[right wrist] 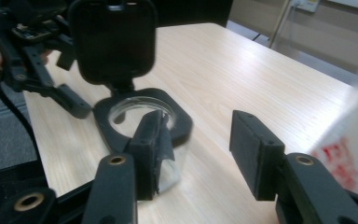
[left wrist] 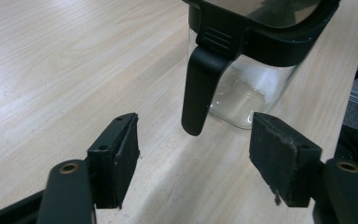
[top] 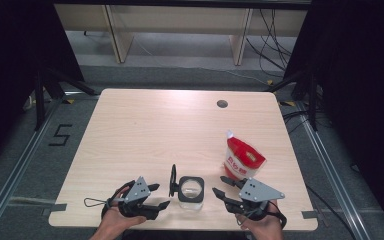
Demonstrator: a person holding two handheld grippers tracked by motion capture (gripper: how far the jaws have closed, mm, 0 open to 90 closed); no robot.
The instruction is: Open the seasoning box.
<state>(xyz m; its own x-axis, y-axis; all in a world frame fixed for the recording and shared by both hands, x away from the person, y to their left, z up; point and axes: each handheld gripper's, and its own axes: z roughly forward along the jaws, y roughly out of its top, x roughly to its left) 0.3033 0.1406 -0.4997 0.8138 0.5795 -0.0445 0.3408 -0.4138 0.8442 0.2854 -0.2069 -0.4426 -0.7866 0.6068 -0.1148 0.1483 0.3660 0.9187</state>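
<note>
High view: clear glass jar with black square collar, lid flipped upright, near the bench front edge, between left hand-held gripper and right hand-held gripper, both spread, empty. Left gripper view: black lid tab hanging over glass, white residue inside. Right gripper view: round mouth, square lid raised.

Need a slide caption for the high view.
Open left gripper and right gripper flank a clear, black-rimmed jar, lid up.
</note>
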